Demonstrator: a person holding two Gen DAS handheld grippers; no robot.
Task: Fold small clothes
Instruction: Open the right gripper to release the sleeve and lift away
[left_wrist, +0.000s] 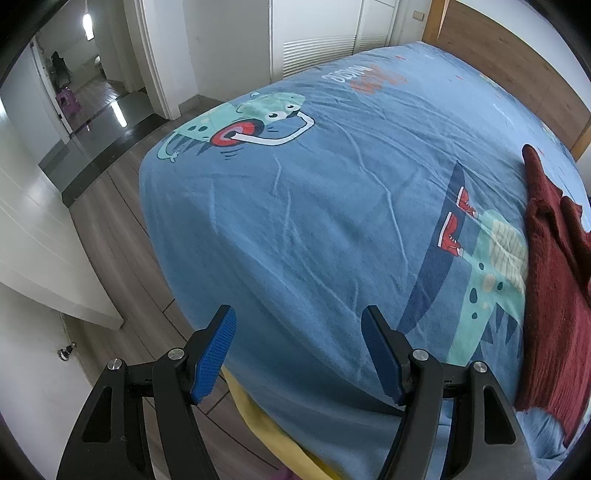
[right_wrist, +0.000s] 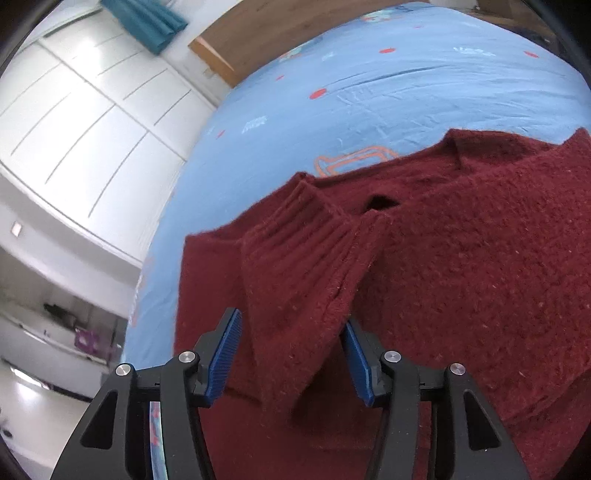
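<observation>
We have one sleeve (right_wrist: 295, 258) of the red sweater (right_wrist: 480, 258) folded across its body on the bed (right_wrist: 332, 74), lying between our released right jaws. Our left jaws hang empty over bare sheet; further folds remain.

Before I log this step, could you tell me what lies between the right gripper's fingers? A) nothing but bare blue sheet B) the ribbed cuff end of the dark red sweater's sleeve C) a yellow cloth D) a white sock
B: in the right wrist view the right gripper has its blue pads spread apart, with the dark red sweater sleeve lying between them on the blue bedsheet.
</observation>
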